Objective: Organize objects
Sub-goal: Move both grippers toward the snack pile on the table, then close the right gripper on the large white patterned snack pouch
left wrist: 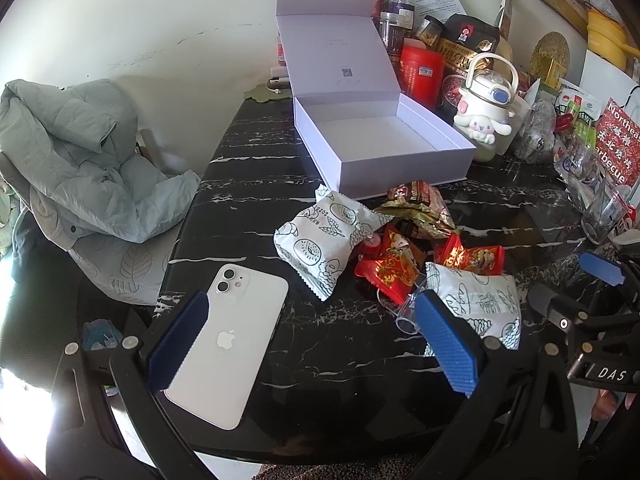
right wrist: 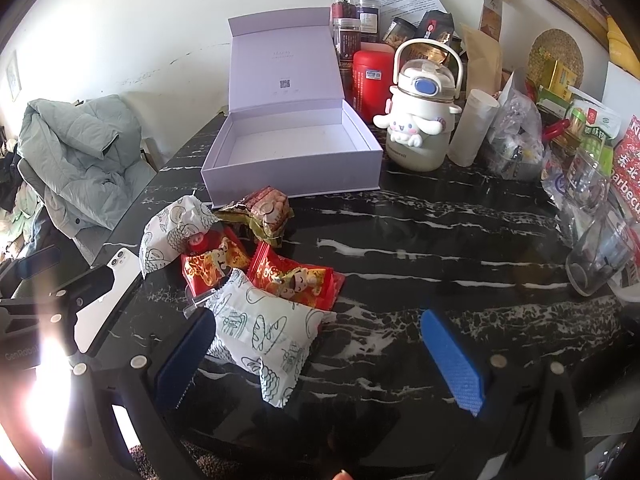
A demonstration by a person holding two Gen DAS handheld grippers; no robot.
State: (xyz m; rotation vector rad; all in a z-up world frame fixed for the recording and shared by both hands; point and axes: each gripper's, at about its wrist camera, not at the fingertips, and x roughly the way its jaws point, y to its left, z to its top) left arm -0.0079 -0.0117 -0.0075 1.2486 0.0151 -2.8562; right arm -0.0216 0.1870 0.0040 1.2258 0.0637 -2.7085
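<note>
Left gripper (left wrist: 316,340): jaws spread wide and holding nothing; it hangs over the near edge of the counter, tilted downward.
Right gripper (right wrist: 320,360): jaws also wide apart and holding nothing, tilted downward over the near edge of the counter.
Counter (left wrist: 352,360): black stone with white veins, glossy.
Box (left wrist: 384,148): pale lilac, lid (left wrist: 332,48) standing open against the back; the inside is bare. It sits toward the back of the counter, just behind the snack pile.
Phone (left wrist: 232,344): white, lying back-up near the front left edge; in the left wrist view its near corner lies behind the left gripper's left pad.
Snack pile: lies between the box and the grippers.
White packets: one (left wrist: 320,240) on the left of the pile, another (left wrist: 480,300) nearest the grippers, which the right wrist view shows just beside the right gripper's left pad.
Red packets (left wrist: 472,258): several, lying between the two white packets.
Gold-brown packet (left wrist: 420,208): crumpled, just in front of the box.
Bottle (right wrist: 420,128): white cartoon-dog drinking bottle with a handle, standing right of the box.
Red tin (right wrist: 372,80): behind the bottle, among jars and bags along the wall.
Jacket (left wrist: 80,160): pale green, heaped on a chair left of the counter.
</note>
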